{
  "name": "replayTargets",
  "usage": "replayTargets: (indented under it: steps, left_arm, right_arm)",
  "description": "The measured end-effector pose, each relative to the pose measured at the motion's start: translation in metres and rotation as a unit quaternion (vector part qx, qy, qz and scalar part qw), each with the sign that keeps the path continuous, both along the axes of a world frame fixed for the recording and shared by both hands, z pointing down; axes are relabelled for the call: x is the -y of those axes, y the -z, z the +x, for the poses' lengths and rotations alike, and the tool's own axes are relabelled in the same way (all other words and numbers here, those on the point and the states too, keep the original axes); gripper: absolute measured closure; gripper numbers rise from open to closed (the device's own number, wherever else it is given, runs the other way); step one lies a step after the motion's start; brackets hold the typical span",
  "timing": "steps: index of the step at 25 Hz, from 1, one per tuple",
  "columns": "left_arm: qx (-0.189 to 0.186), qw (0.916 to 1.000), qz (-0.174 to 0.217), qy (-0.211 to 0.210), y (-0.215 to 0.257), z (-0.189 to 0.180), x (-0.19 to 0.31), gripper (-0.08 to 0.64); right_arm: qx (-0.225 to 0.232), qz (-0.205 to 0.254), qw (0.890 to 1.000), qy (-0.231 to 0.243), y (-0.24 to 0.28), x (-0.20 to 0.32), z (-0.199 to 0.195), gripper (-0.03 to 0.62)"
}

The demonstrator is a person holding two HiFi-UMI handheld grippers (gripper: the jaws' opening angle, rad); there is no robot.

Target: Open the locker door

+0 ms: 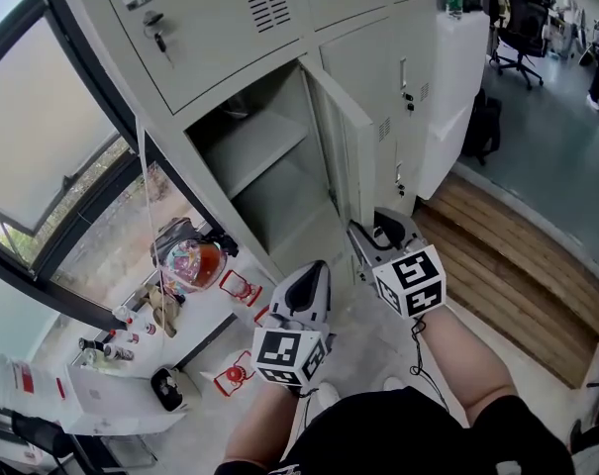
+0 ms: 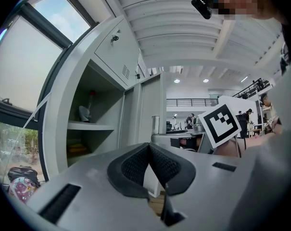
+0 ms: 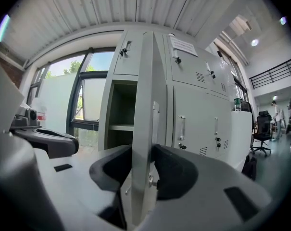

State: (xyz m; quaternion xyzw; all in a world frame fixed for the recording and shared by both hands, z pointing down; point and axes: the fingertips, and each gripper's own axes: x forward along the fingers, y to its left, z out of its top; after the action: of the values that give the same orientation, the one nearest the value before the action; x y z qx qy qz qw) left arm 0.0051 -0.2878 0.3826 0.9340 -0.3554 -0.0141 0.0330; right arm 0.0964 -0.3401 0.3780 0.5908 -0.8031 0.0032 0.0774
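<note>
Firmly, the right gripper [image 3: 143,170] pinches the edge of the open locker door [image 3: 143,119] — bottom row, swung outward. The left gripper [image 2: 149,165] is pressed together, empty, over the pale floor [image 1: 363,334] — wooden decking [image 1: 517,265] alongside, window [image 1: 42,137] at left.

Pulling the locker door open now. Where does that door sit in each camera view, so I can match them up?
Head view: locker door edge-on at centre, right gripper at its lower edge.
Left gripper view: centre, the pale panel right of the open compartment.
Right gripper view: edge-on at centre, between that gripper's jaws.
Shared landmark: shelf inside the open locker.
</note>
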Motion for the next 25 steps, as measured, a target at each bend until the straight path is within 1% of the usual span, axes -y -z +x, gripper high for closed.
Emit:
replayTargets:
  steps: [8,16,25]
  left_arm:
    - [0.003,1.0,-0.005,-0.003,-0.005,0.022,0.001,0.545]
    - [0.007,0.9999,-0.009,0.0,-0.008,0.047,0.007,0.545]
    - [0.01,0.9998,-0.009,0.016,-0.01,0.074,0.014,0.545]
  right_arm:
    - [0.003,0.005,1.0,-0.027,0.001,0.003,0.042,0.42]
    - [0.008,0.005,0.999,-0.043,0.001,0.015,0.084,0.439]
    - [0.014,0.003,0.999,-0.042,0.002,0.033,0.127,0.453]
